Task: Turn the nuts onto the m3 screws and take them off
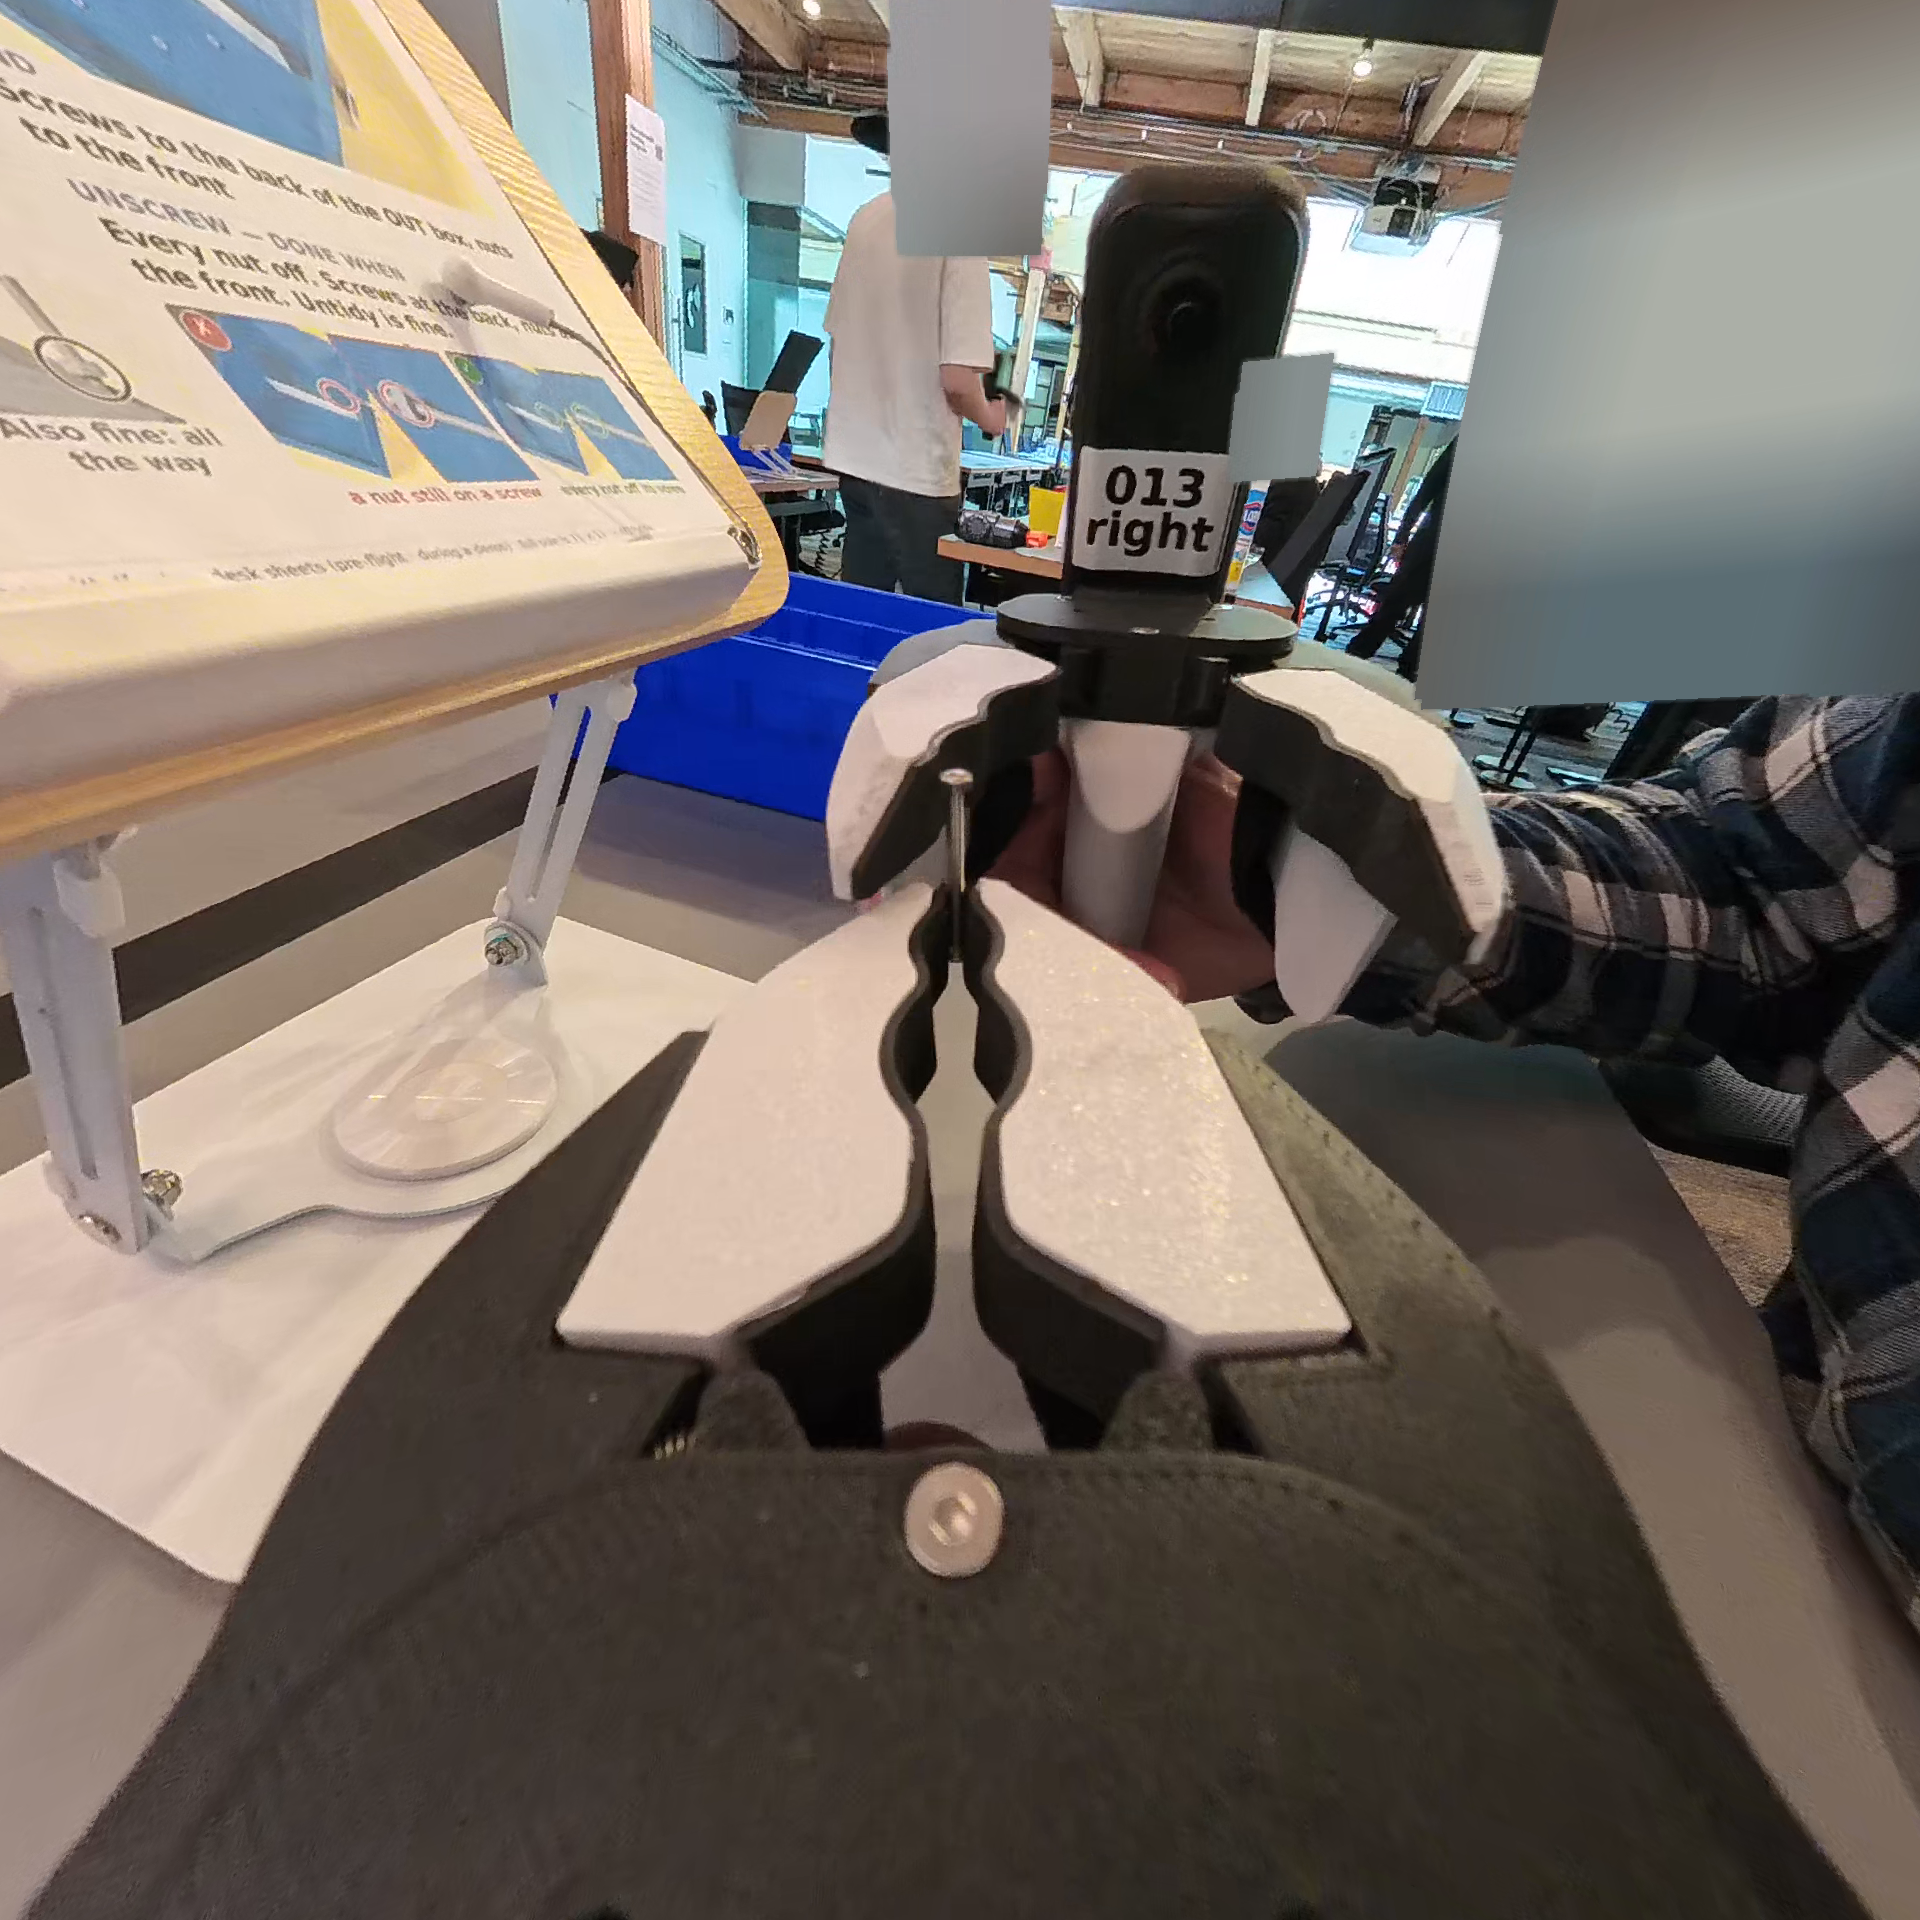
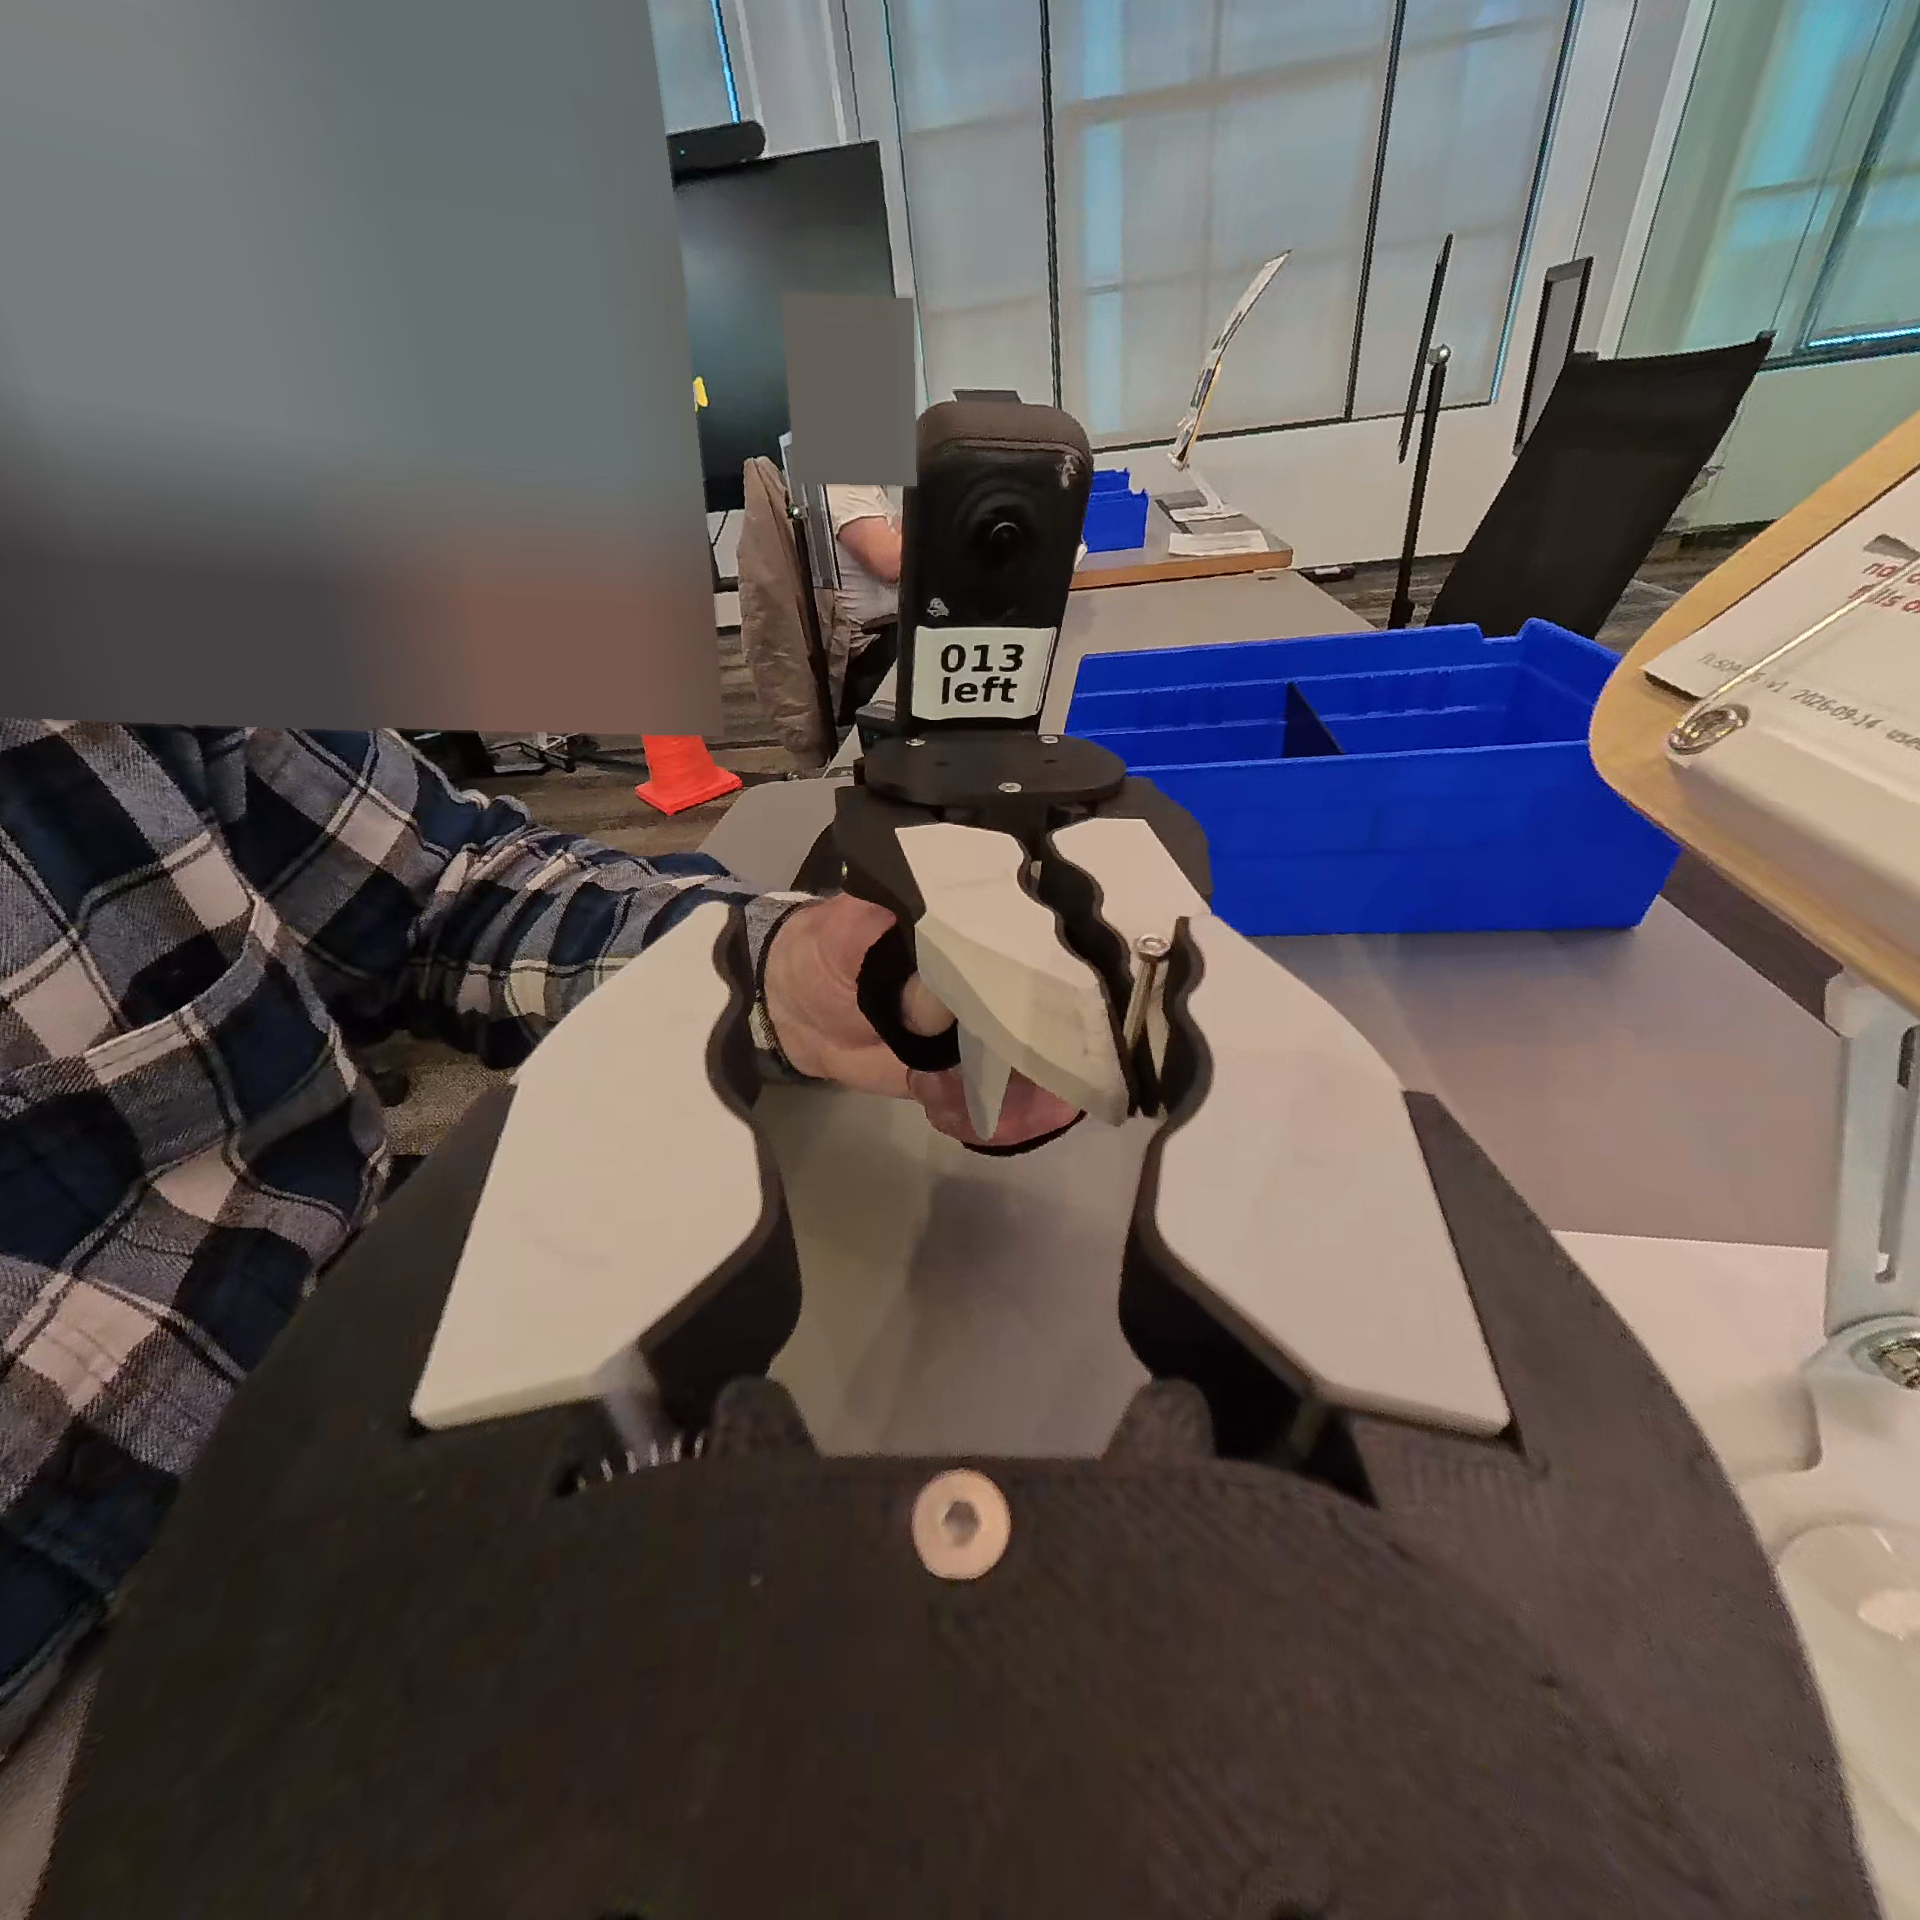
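Note:
My left gripper is shut on a thin metal screw. The screw stands upright, head up, with its lower end pinched between the fingertips. My right gripper is open and holds nothing. It faces the left gripper, whose tips reach in between its spread fingers. In the right wrist view the screw stands close beside the inner pad of my right-hand finger; I cannot tell if they touch. In the left wrist view the right gripper stands wide open just behind the screw.
A blue divided bin sits on the grey table behind the grippers and also shows in the left wrist view. An instruction board on a white stand is at the left. A person in a white shirt stands far behind. The left gripper's tips are roughly 4 centimeters from the right gripper's.

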`<state>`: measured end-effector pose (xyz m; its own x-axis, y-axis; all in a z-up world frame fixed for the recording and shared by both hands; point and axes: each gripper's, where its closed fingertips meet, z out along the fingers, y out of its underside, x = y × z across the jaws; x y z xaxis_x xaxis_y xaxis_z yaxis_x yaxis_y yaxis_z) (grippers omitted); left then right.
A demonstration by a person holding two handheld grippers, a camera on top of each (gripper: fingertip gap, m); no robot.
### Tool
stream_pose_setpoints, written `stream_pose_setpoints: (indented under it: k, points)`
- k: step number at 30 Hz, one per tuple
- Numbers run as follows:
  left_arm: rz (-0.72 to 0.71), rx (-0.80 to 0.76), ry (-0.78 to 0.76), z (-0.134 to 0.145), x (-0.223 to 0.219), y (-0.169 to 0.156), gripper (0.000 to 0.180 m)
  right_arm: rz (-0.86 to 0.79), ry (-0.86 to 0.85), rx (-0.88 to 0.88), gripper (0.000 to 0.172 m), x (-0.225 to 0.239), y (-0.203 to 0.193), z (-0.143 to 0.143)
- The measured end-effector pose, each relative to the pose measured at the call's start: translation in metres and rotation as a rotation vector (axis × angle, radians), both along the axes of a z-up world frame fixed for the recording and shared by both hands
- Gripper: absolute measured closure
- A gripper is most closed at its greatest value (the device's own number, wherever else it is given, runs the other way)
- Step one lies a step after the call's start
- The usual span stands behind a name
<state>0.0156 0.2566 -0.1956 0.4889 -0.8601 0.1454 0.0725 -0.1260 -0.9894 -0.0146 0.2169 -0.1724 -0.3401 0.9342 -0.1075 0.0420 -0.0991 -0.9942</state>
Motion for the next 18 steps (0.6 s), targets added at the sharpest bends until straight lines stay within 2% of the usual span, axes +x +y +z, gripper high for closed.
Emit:
stream_pose_setpoints:
  k: [13,15,18]
  points:
    - [0.011,-0.007,-0.004,0.000,-0.005,0.004,0.179,-0.025,0.016,0.013,0.096,0.017,0.002,0.002]
    - [0.012,-0.010,-0.004,-0.001,-0.005,0.004,0.179,-0.036,0.052,0.004,0.105,0.024,0.005,0.010]
    - [0.000,-0.013,-0.012,0.000,-0.003,0.004,0.179,-0.076,0.067,-0.007,0.091,0.021,0.015,0.011]
